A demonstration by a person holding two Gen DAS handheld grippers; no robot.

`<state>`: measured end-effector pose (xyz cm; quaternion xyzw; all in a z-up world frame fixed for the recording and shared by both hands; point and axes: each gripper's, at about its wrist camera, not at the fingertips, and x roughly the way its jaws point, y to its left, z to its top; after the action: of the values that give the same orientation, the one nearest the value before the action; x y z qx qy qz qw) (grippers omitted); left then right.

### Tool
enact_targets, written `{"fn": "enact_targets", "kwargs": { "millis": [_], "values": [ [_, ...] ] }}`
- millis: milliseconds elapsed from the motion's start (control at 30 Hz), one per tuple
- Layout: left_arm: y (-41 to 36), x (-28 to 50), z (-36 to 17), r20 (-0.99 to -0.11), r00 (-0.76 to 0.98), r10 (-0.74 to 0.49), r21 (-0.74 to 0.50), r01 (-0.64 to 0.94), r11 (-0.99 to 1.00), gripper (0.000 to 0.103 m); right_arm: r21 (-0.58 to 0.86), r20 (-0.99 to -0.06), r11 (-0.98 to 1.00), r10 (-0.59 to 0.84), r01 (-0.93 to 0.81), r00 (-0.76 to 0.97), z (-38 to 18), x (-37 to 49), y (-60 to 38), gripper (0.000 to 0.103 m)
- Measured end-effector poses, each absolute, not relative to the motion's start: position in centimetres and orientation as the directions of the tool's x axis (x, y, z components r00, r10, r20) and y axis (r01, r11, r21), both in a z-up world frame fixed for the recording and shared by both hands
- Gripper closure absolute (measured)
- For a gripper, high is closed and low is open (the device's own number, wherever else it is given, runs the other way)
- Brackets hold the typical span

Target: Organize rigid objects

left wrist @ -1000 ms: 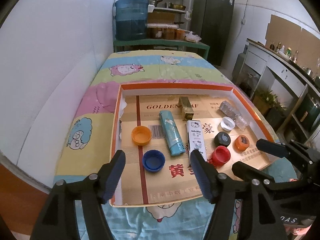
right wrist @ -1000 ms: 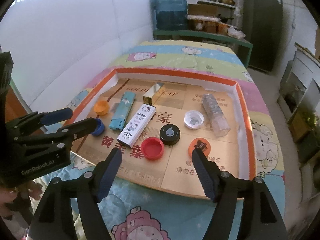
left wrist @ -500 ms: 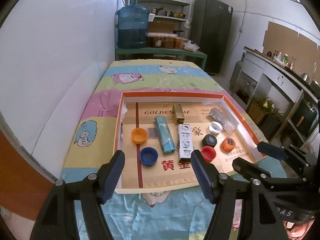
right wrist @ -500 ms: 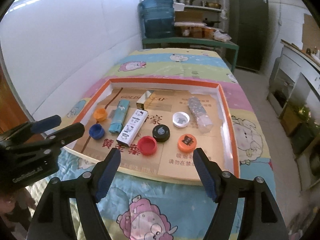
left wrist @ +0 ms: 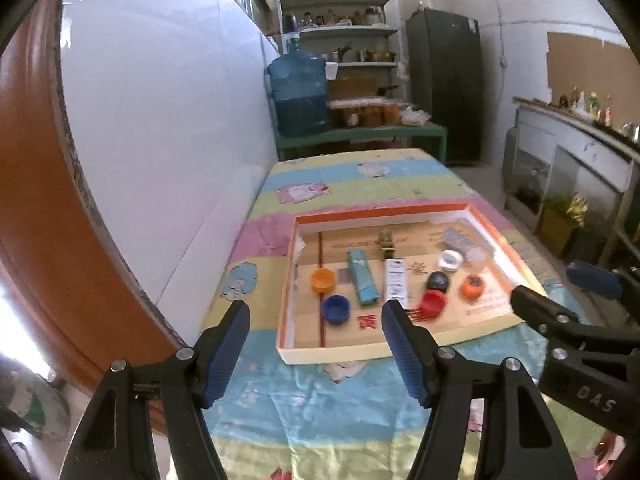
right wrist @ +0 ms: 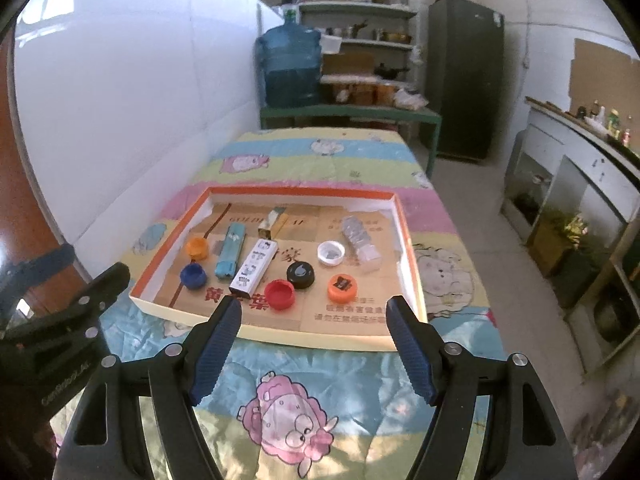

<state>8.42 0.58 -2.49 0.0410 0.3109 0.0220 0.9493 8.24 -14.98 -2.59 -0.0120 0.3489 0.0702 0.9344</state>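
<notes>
Well short of the tray (right wrist: pixel 412 256), both tongs hover, spread empty.

Your left view smears the red cap (left wrist: pixel 433 304) near frame centre; its rim reads as streaks. The print on the cardboard tray (left wrist: pixel 332 354) floor is too blurred to read in either view. Your right gripper (left wrist: pixel 556 292) is cut off by the right edge of the left view. The left gripper (right wrist: pixel 94 268) runs off the left edge of the right view. The clear plastic piece (right wrist: pixel 360 240) has no legible shape
</notes>
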Motion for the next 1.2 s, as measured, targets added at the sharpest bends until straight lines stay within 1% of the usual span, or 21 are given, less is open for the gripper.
{"fn": "enact_targets", "kwargs": {
  "millis": [167,267,533,733,1200],
  "values": [
    [0.9,6.3,-1.2,-0.583,0.812,-0.023,0.002,0.029,1.0,0.036,0.014,-0.628,0.992,0.108,-0.128,0.771,-1.0,5.7,-14.9,0.027],
    [0.8,5.1,-0.4,-0.569,0.822,-0.035,-0.017,0.031,0.999,0.037,-0.005,-0.608,0.994,0.082,-0.107,0.79,0.0,4.1,-14.6,0.027],
    [0.9,2.4,2.1,-0.544,0.838,-0.03,-0.042,0.008,0.999,0.037,-0.01,-0.557,0.998,0.042,-0.057,0.829,2.4,0.1,-15.1,0.027],
    [1.1,1.1,3.0,-0.53,0.848,-0.022,-0.05,-0.006,0.999,0.037,-0.016,-0.546,0.998,0.037,-0.055,0.837,3.2,-1.0,-15.0,0.027],
    [1.1,0.2,3.4,-0.524,0.852,0.0,-0.036,-0.023,0.999,0.037,-0.018,-0.533,0.997,0.056,-0.077,0.844,3.8,-2.2,-14.4,0.027]
  ]
}}
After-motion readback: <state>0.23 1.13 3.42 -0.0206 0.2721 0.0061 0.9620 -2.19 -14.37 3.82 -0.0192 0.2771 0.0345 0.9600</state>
